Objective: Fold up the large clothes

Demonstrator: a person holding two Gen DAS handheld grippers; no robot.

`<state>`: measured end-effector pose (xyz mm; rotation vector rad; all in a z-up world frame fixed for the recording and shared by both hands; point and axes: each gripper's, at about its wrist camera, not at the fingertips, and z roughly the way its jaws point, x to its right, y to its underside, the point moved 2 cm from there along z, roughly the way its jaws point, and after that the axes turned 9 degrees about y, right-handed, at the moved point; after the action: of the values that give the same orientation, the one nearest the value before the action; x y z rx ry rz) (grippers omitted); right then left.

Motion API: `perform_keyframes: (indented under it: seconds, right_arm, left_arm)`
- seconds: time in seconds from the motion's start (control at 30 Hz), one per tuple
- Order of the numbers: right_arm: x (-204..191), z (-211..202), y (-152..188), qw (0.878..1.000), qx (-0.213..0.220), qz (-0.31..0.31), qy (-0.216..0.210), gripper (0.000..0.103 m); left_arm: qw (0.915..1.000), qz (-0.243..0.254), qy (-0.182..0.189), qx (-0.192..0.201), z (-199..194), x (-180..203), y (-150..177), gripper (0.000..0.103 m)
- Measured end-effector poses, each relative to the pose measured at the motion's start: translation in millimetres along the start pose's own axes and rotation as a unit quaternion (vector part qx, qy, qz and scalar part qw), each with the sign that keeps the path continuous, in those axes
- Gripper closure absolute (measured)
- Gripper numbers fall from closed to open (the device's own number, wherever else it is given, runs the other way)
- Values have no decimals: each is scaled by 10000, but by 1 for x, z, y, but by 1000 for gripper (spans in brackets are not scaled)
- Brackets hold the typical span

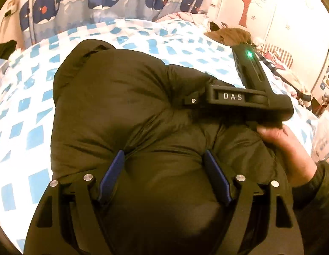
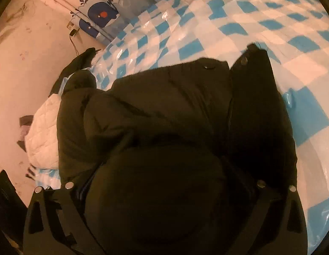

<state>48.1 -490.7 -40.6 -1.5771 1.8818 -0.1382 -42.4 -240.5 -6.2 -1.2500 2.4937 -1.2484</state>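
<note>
Left wrist view: my left gripper (image 1: 164, 159), jaws parted, presses the puffy jacket (image 1: 122, 97) flat for folding; right gripper's (image 2: 164, 182) jaws buried, state unclear

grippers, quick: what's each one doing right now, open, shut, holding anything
left gripper: jaws wide, a bulge of the dark puffy jacket between them; gripping or only pressing in, cannot be told.
right gripper: fingers buried in the jacket, state cannot be told.

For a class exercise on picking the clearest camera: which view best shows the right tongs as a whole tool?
The left wrist view: the right tongs show from the side, with body, green light and the holding hand above the dark coat. The right wrist view shows only their base, the tips lost in the coat.
</note>
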Motion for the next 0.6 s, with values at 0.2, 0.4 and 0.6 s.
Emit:
perform_keyframes:
  seconds: [0.2,0.4,0.6]
  right_arm:
    - [1,15,5,9993,49,-270,249,5]
    - [-21,-76,-12,9961,812,-318,136,6]
    - [-91,-58,-52,9939,322,-880,-576,6]
  left_arm:
    - [9999,5,-74,90,13,-6,5,29]
    - [9986,345,-391,72,14,3,6,28]
    - [9979,387,-478,178,13,4,5,27]
